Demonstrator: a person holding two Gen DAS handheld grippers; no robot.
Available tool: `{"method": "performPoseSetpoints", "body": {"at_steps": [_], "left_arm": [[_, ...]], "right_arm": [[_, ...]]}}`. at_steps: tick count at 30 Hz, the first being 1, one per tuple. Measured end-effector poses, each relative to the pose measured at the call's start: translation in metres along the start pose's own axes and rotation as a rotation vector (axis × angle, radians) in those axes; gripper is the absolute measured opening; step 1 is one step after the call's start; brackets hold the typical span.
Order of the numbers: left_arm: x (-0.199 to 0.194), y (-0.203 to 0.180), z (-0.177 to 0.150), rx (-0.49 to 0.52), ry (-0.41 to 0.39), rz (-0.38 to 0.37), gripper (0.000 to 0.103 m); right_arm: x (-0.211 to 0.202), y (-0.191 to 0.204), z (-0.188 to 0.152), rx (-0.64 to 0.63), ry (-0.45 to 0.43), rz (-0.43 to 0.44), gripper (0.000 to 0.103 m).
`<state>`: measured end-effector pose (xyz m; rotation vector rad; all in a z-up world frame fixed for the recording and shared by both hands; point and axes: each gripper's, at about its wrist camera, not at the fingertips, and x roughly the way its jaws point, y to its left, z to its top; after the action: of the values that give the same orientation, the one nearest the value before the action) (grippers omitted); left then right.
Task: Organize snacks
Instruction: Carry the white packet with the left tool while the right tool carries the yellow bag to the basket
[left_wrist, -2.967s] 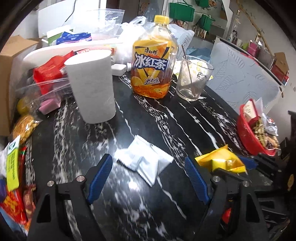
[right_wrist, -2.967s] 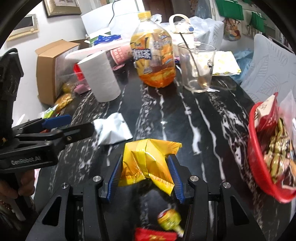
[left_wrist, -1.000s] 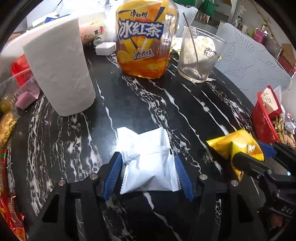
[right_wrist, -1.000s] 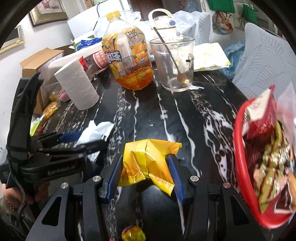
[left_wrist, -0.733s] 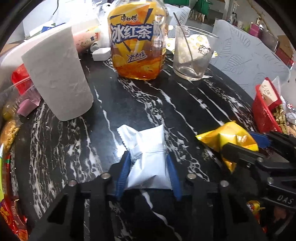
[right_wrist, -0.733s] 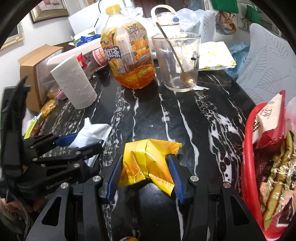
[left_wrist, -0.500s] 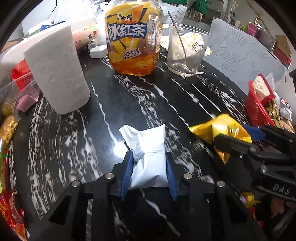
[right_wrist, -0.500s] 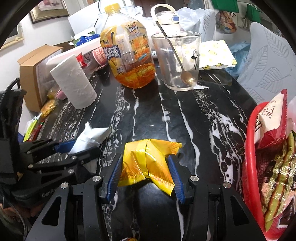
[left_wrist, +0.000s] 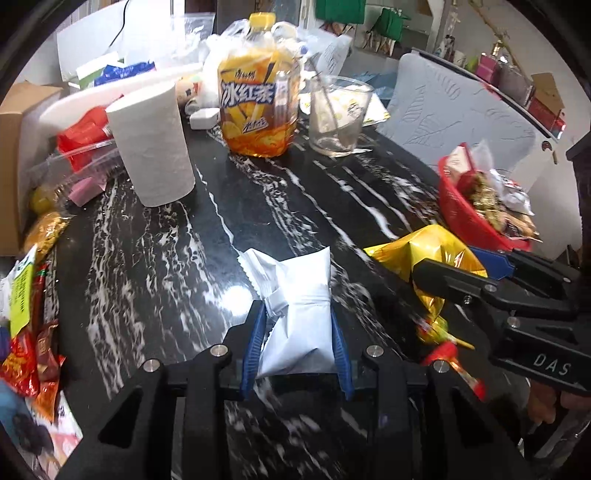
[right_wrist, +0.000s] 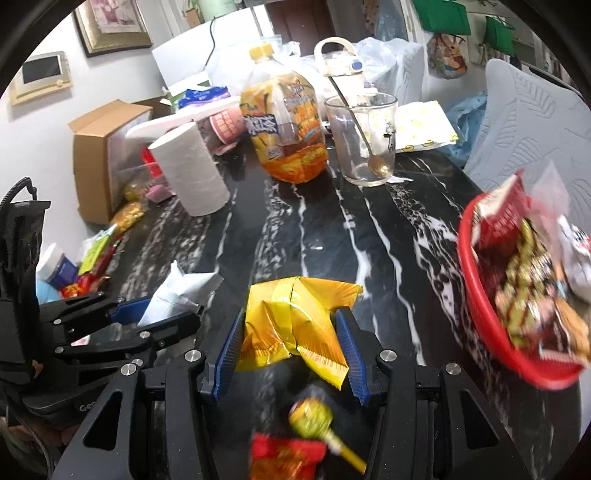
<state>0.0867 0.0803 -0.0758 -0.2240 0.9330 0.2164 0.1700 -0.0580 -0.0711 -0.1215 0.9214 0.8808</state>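
Note:
My left gripper (left_wrist: 297, 347) is shut on a white snack packet (left_wrist: 295, 306), held above the black marble table (left_wrist: 147, 266). It also shows in the right wrist view (right_wrist: 177, 295). My right gripper (right_wrist: 291, 350) is shut on a crumpled yellow snack bag (right_wrist: 291, 321), which also shows in the left wrist view (left_wrist: 424, 251). A red basket (right_wrist: 476, 295) full of snacks stands at the right; it also shows in the left wrist view (left_wrist: 465, 210). A lollipop (right_wrist: 314, 417) and a red wrapper (right_wrist: 284, 458) lie below my right gripper.
A paper roll (left_wrist: 151, 144), an iced-tea bottle (left_wrist: 258, 96) and a glass with a spoon (left_wrist: 336, 118) stand at the back. A cardboard box (right_wrist: 99, 155) and loose snack wrappers (left_wrist: 26, 332) crowd the left edge. A white chair (left_wrist: 454, 122) is at the right.
My left gripper closed on the white packet and lifted it back from the table. My right gripper kept hold of the yellow bag and pulled back a little.

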Motion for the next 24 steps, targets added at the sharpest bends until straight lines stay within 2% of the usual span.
{"method": "performPoseSetpoints", "body": {"at_steps": [12, 24], "left_arm": [[-0.039, -0.047, -0.029, 0.078, -0.047, -0.077, 0.033], [-0.049, -0.105, -0.055, 0.164, -0.028, -0.189, 0.033]], "right_arm": [[-0.065, 0.007, -0.048, 0.056, -0.063, -0.035, 0.050], [-0.117, -0.014, -0.103, 0.153, -0.084, -0.109, 0.050]]}}
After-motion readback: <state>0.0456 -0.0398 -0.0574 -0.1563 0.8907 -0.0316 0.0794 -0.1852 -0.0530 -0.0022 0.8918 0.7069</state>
